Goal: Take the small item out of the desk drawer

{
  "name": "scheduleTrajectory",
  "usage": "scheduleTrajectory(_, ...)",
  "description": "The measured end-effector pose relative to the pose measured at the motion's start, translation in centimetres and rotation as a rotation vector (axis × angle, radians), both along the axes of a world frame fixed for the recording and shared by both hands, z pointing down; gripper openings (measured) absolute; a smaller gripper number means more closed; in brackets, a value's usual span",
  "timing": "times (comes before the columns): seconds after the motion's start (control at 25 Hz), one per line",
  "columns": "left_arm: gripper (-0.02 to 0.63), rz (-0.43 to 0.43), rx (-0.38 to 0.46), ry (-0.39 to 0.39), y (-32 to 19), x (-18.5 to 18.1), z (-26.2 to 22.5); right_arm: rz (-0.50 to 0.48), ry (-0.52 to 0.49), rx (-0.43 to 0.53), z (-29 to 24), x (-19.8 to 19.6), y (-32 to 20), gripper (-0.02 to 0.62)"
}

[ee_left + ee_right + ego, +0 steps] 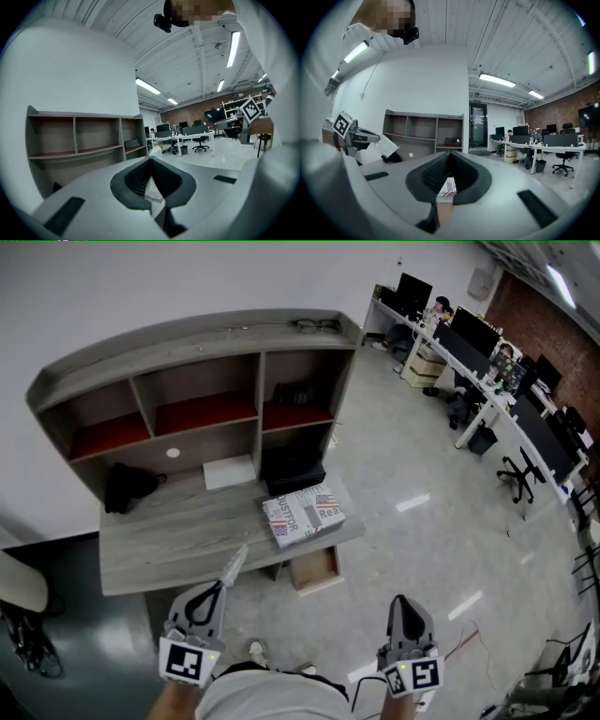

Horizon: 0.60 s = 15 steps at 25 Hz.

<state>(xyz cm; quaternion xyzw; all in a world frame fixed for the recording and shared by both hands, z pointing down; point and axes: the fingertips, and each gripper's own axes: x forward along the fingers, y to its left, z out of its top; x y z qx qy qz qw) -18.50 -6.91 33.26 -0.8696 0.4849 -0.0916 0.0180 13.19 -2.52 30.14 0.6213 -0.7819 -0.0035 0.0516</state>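
Counting up: two grippers, one grey wooden worktop [169, 531] with a three-bay hutch, one light-wood drawer [314, 568] pulled open under its front edge, and one flag-printed cardboard box [302, 515], one black bag [129, 486] and one white sheet [230, 472] lying on top. One small flat white packet [236, 563] is out of the drawer, pinched between the closed jaws of the left gripper [223, 585] and sticking out past the tips over the worktop's front edge, to the left of the drawer. The right gripper [401, 601] hangs well apart to the right, jaws together with nothing between them.
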Motion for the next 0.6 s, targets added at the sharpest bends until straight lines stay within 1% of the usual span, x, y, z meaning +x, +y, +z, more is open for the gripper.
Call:
scheduleTrajectory(0.16, 0.018, 0.0, 0.003, 0.0, 0.6, 0.5, -0.1, 0.001, -0.001, 0.0, 0.0, 0.4, 0.3, 0.021)
scheduleTrajectory(0.36, 0.018, -0.009, -0.015, -0.013, 1.4, 1.0, 0.2, -0.011, 0.002, -0.011, 0.1, 0.9, 0.6, 0.021)
scheduleTrajectory(0.6, 0.018, -0.014, -0.02, -0.001, 1.8, 1.8, 0.2, -0.018, 0.009, -0.018, -0.1, 1.4, 0.9, 0.021)
